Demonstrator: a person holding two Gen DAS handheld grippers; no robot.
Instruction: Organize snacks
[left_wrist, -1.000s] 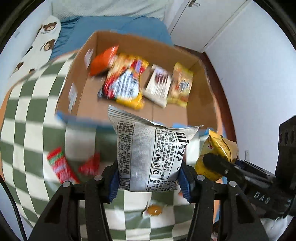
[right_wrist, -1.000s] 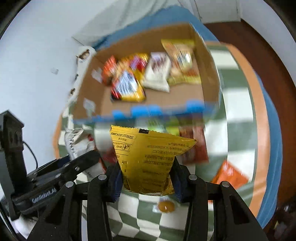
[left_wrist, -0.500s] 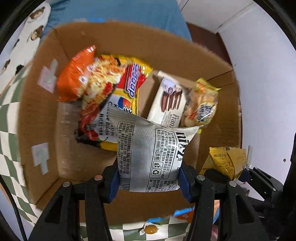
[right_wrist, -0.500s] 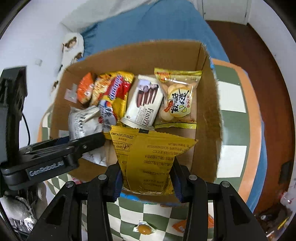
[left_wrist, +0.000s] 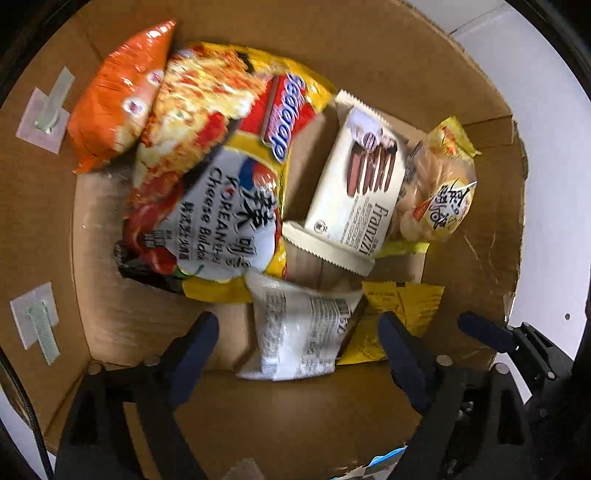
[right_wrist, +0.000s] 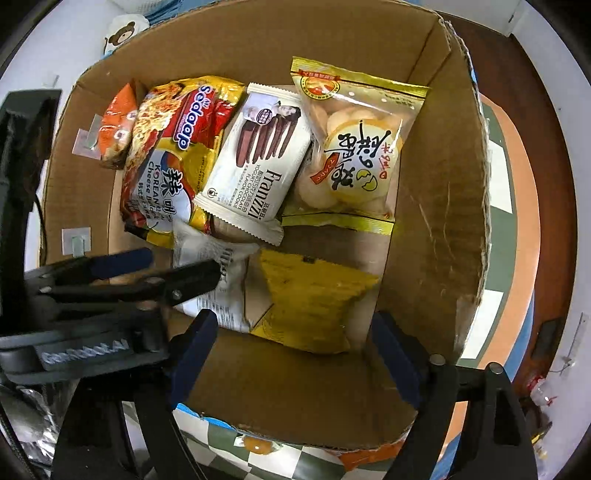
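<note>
The cardboard box (right_wrist: 436, 206) holds an orange bag (left_wrist: 118, 99), Sedaap noodles (left_wrist: 221, 177), Franzzi cookies (right_wrist: 255, 155) and egg biscuits (right_wrist: 354, 147). Nearer its front wall lie the white packet (left_wrist: 299, 332) and yellow packet (right_wrist: 310, 306), touching neither pair of jaws. The left gripper (left_wrist: 299, 350) and right gripper (right_wrist: 295, 350) have just been opening and stand wide above them.

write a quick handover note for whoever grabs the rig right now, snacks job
Left tool: open, jaws have just been opening, white packet dropped free between them.
Right tool: open, jaws just opened too, yellow packet released.
Both packets lie in the cardboard box near its front wall, beside the noodles, cookies and other snacks.
Left: a wrapped candy remains on the checkered cloth outside.
</note>
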